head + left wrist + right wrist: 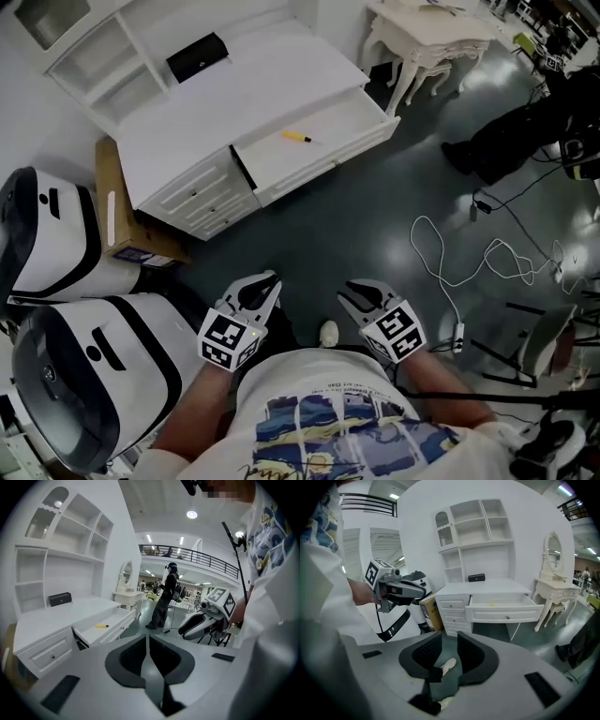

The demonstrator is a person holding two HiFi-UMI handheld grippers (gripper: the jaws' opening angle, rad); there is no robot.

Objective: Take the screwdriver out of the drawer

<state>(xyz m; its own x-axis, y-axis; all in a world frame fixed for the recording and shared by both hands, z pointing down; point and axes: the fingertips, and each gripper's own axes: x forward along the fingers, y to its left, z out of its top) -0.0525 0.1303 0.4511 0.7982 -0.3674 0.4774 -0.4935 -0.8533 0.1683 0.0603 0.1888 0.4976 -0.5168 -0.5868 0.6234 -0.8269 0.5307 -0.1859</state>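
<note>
Head view: yellow screwdriver (297, 138) lies in open drawer (323, 167); left claw (269, 284) clenched on nothing; right claw (354, 292) released, empty. Both well apart from the drawer.

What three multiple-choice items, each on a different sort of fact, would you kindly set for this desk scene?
1. Where is the screwdriver? A on the floor; B in the open drawer; C on a shelf.
2. What colour is its handle? A red; B yellow; C blue.
3. How do the right gripper's jaws stand? A apart, nothing gripped; B shut on the screwdriver; C shut together.
Key: B, it lies on the drawer's bottom; B, the head view shows a yellow handle; A, the right gripper view shows a clear gap between the pads.
</note>
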